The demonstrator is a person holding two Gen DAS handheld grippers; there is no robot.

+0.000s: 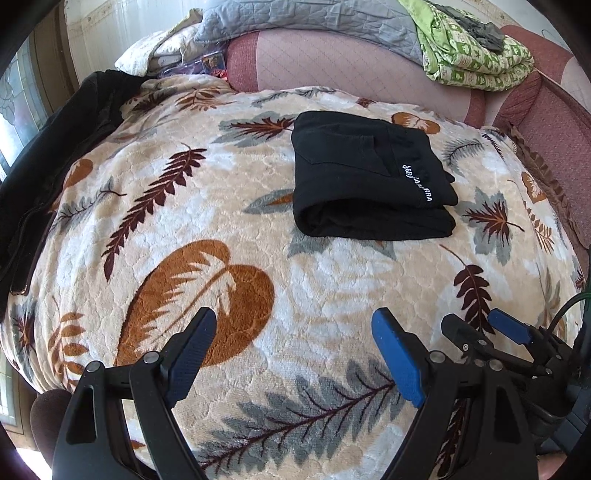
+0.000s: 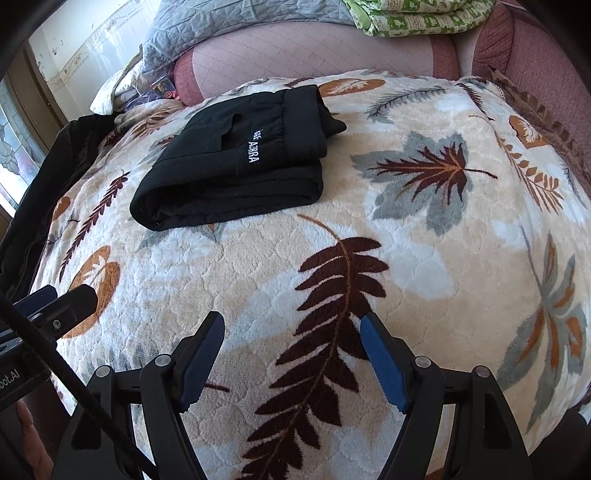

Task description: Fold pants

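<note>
The black pants (image 1: 365, 177) lie folded into a compact stack on the leaf-patterned blanket (image 1: 207, 221), white lettering on the top layer. They also show in the right wrist view (image 2: 236, 162), up and to the left. My left gripper (image 1: 295, 325) is open and empty, well in front of the pants over the blanket. My right gripper (image 2: 291, 325) is open and empty too, low over the blanket (image 2: 424, 240); it also shows in the left wrist view (image 1: 476, 326) at the lower right. Neither gripper touches the pants.
A dark garment (image 1: 55, 147) lies along the blanket's left edge. At the back are a pink quilted sofa back (image 1: 332, 62), a grey quilt (image 1: 295, 18), a green patterned folded cloth (image 1: 472, 55) and a window (image 2: 18, 140) at the far left.
</note>
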